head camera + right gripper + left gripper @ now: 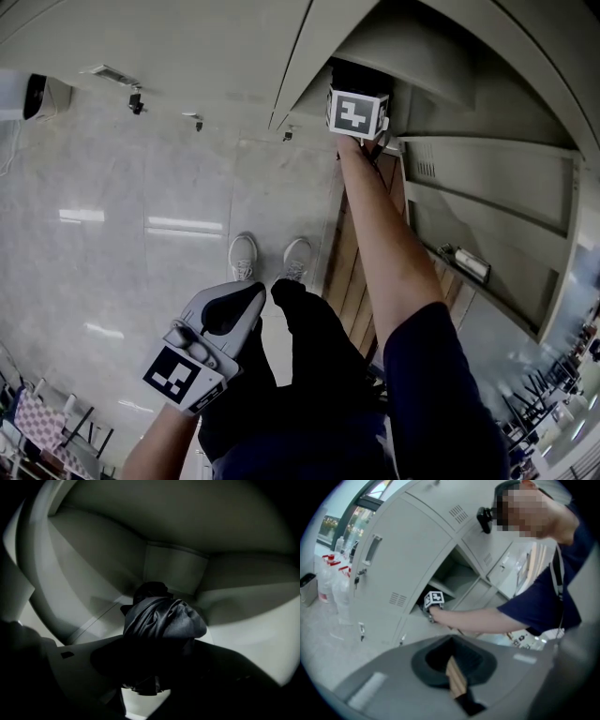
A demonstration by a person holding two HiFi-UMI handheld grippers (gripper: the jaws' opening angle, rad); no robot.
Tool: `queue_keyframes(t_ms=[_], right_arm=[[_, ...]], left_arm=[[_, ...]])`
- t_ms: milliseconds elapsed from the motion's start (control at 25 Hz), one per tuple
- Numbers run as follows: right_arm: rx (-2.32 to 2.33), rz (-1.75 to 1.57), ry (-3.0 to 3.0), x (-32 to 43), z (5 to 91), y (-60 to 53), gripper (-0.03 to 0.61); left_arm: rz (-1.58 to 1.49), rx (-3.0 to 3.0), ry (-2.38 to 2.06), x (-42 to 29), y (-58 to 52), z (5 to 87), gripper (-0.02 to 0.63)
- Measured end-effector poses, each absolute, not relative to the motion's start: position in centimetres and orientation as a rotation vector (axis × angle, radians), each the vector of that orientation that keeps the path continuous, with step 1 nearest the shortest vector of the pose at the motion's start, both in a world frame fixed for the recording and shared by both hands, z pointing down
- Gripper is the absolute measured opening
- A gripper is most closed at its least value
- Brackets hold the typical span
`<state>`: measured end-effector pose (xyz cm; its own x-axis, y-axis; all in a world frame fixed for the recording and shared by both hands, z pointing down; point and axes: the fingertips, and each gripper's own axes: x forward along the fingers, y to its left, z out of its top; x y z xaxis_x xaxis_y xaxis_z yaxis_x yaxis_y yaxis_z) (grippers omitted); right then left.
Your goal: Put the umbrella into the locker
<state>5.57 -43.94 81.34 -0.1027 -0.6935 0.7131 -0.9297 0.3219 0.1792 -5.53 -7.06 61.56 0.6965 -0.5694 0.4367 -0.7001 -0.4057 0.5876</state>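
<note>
Left gripper: I hold it well apart from the locker, low against the person's dark clothing and over the pale floor. In the left gripper view I read its tongs as narrow, drawn together, with nothing between them; only a slit of wood shows past the grey jaw bodies.

Shoes: two pale shoes stand on the floor just beside the locker's front, toes turned away from it.

Right arm: bare below a dark sleeve, it stretches from the person's shoulder to the locker's open compartment.

Right gripper: it sits inside that open compartment, its marker cube at the opening. Its tongs are closed on the umbrella.

Umbrella: a folded bundle of dark, creased fabric, held within the locker and surrounded by the compartment's grey walls. I cannot tell whether it touches the compartment's floor.

Locker door: it stands swung open beside the compartment that the right gripper enters.
</note>
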Motion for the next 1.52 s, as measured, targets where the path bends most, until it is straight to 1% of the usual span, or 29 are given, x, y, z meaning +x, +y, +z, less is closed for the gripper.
queue_keyframes(t_ms=[280,440,560,800,1040,1240,1520], right_arm=[[1.417,0.429,-1.88,5.3,81.7,-44.6,0.252],[1.405,0.459,-1.905,4.9,81.2,-44.0,0.29],[1.408,0.48,-1.928,5.0,80.6,-43.3,0.302],[1.428,0.483,-1.973,5.2,78.8,-40.6,0.304],[1.412,0.502,-2.006,5.4,77.0,-36.0,0.304],[1.393,0.583,-2.064,5.3,74.5,-30.8,0.304],[1.31,0.733,-2.161,3.7,67.4,-22.1,0.304]], left_arm=[[0.222,2.13,-0.953,-5.3,-6.9,61.9,0.003],[0.229,2.139,-0.944,-5.3,-6.9,61.7,0.003],[0.231,2.152,-0.94,-5.1,-7.1,61.4,0.003],[0.231,2.169,-0.928,-4.9,-7.0,60.9,0.003],[0.229,2.189,-0.913,-4.6,-6.3,59.9,0.003],[0.227,2.211,-0.912,-4.9,-5.7,58.5,0.003],[0.243,2.257,-0.911,-6.1,-4.8,53.9,0.003]])
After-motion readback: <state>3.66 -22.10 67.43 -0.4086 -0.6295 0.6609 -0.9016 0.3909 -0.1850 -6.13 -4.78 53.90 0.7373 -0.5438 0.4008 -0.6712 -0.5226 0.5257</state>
